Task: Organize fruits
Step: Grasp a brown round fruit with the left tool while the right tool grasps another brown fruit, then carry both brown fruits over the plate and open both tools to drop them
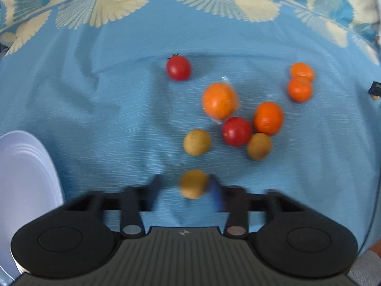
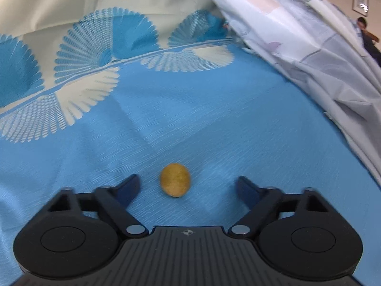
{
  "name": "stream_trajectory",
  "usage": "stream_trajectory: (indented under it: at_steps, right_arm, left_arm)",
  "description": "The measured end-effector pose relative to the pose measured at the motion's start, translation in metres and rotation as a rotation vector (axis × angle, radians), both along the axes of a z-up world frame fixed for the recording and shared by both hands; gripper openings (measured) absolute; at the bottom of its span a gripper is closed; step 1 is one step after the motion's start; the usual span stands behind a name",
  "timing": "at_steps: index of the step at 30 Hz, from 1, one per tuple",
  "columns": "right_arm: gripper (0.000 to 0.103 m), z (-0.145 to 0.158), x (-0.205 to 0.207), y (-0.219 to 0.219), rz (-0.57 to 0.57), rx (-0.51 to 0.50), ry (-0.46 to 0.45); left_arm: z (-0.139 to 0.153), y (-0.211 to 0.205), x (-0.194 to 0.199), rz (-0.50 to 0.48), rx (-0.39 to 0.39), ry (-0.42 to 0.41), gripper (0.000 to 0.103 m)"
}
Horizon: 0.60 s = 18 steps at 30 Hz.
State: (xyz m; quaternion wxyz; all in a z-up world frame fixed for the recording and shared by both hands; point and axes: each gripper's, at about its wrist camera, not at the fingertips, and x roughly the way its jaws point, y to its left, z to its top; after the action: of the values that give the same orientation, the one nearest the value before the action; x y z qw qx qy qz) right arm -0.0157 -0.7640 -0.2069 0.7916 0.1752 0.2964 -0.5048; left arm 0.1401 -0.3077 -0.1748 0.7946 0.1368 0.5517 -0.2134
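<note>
A small round yellow-brown fruit with a matte, rough skin sits blurred between the fingers of the left gripper; its jaws stand partly closed around it, but the blur hides whether the pads touch it, so I cannot tell if it is gripped. Only the left wrist view shows the other fruit on the light blue patterned cloth: two more yellow-brown fruits, two glossy red tomatoes, a large orange in clear wrap and three small mandarins, plus a white plastic plate at the left edge. The right wrist view shows one lone oval yellow-brown fruit lying on the cloth between the wide-spread jaws of the right gripper, untouched, and a white crumpled sheet at right.
</note>
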Motion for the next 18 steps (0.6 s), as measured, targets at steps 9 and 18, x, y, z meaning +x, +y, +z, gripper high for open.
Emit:
stream_trajectory:
  at_steps: [9,18]
  right_arm:
    - [0.026,0.042,-0.016,0.047,0.130,-0.080,-0.019]
    - [0.026,0.130,-0.045,0.238,0.487,-0.013,-0.250]
  left_arm:
    - [0.033,0.005,-0.024,-0.016,0.003,-0.060,0.028]
    - [0.108,0.059,-0.055,0.043,-0.034,-0.127,0.028]
